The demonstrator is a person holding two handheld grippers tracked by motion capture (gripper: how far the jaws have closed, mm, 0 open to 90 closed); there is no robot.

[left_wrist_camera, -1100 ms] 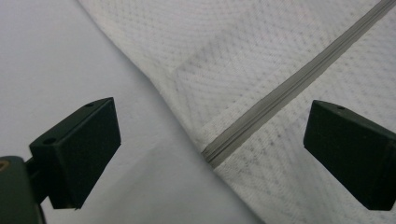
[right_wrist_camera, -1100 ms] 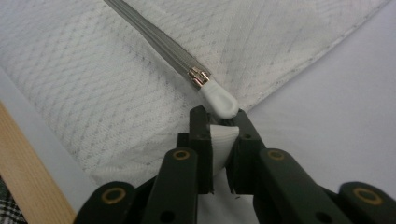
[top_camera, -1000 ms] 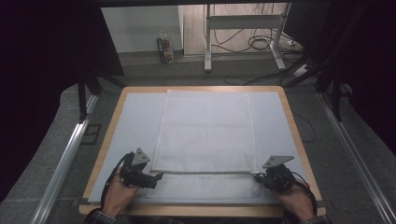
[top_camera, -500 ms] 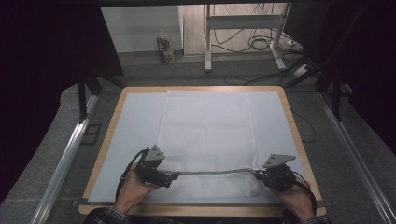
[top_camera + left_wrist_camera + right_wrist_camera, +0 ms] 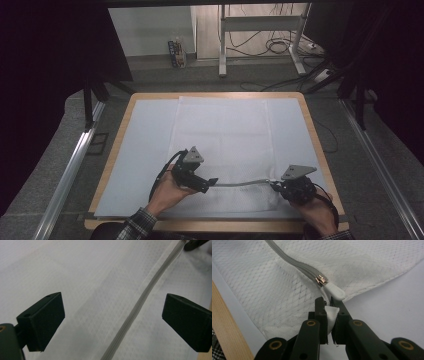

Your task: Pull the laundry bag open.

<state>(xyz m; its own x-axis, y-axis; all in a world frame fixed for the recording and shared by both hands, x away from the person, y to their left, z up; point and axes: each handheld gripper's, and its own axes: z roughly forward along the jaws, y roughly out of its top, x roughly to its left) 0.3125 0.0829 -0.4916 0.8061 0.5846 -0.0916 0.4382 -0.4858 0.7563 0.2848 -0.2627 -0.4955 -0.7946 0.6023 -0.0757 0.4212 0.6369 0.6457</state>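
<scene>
A white mesh cloth bag [image 5: 222,135] lies flat on the table, with a grey zipper [image 5: 242,183] along its near edge. My left gripper [image 5: 212,181] hovers over the zipper near its middle. Its jaws stand wide open in the left gripper view [image 5: 112,320], with the zipper [image 5: 140,305] running between them untouched. My right gripper [image 5: 274,185] is at the zipper's right end. In the right gripper view it [image 5: 331,307] is shut on a white fabric tab [image 5: 332,313] of the bag. The metal slider [image 5: 322,280] and its white pull [image 5: 334,291] sit just beyond the tips.
The bag rests on a pale blue mat [image 5: 140,145] inside a wooden-rimmed tabletop [image 5: 320,145]. Metal rails [image 5: 70,170] run along both sides of the table. Beyond the far edge are a desk frame [image 5: 222,45], cables on the floor and a small box [image 5: 176,52].
My left gripper has travelled right along the zipper towards the right gripper, rising slightly. The zipper between them now bows a little. The right gripper has kept still.
</scene>
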